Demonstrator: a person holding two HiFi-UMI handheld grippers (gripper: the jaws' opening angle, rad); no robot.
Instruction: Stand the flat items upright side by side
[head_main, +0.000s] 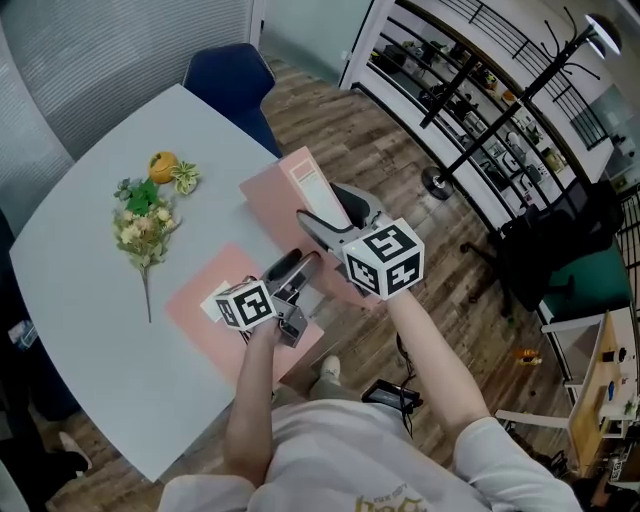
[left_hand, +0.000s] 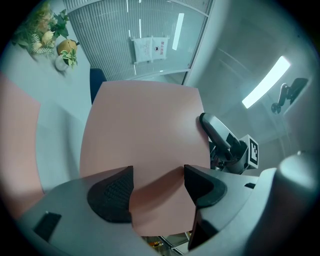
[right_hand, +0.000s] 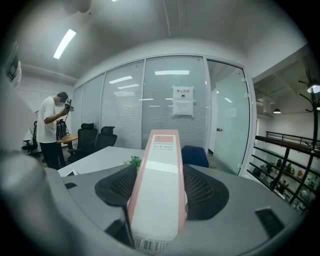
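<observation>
Right tool (right_hand: 159, 187) is clamped across the spine of the held box (head_main: 275, 210), pads on both sides and the label end pointing away. Left tool (left_hand: 159, 187) has its jaws partly apart with nothing pinched. The held box's broad pink face fills the gap, so it looks like a brace, not a grip.

Flat box (head_main: 215, 295) lies on the worktop (head_main: 90, 300). The held box is raised on edge just beside it, on its far right side, by the worktop's edge. Can't tell if its bottom edge is down yet. Flowers (head_main: 145, 215) are well clear, left of the flat box.

Risks as I read it:
- There's a single pinch on the spine, so the box could pivot or swing if the left tool slips off the smooth face.
- Its bottom edge could catch the flat box and leave it standing crooked.
- Released this near the edge, it could tip off the worktop.
</observation>
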